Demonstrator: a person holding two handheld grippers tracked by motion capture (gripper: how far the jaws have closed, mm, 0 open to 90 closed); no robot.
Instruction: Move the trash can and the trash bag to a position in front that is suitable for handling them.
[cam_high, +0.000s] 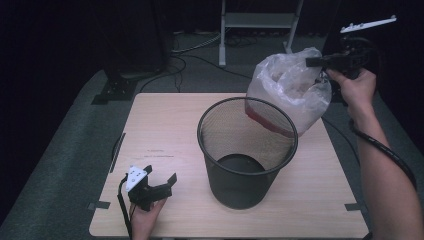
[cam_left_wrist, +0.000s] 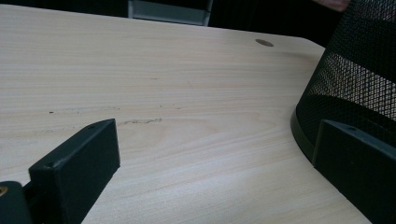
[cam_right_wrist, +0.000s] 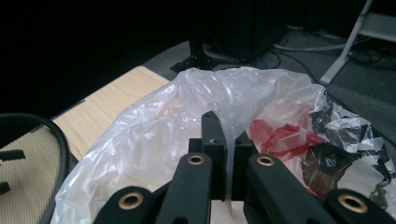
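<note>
The left claw (cam_high: 161, 178) rests released on the table (cam_high: 165, 130), the black mesh bin (cam_high: 246, 150) just to its right. Beyond the bin, the raised right claw (cam_high: 314, 62) is clenched on the clear plastic bag (cam_high: 287, 90), which hangs below it over the bin's far rim.

room's looking pretty dim, background going near black. light's mostly hitting the table (cam_high: 165, 125), the 2 near jaws blurring out, no glare showing.
</note>
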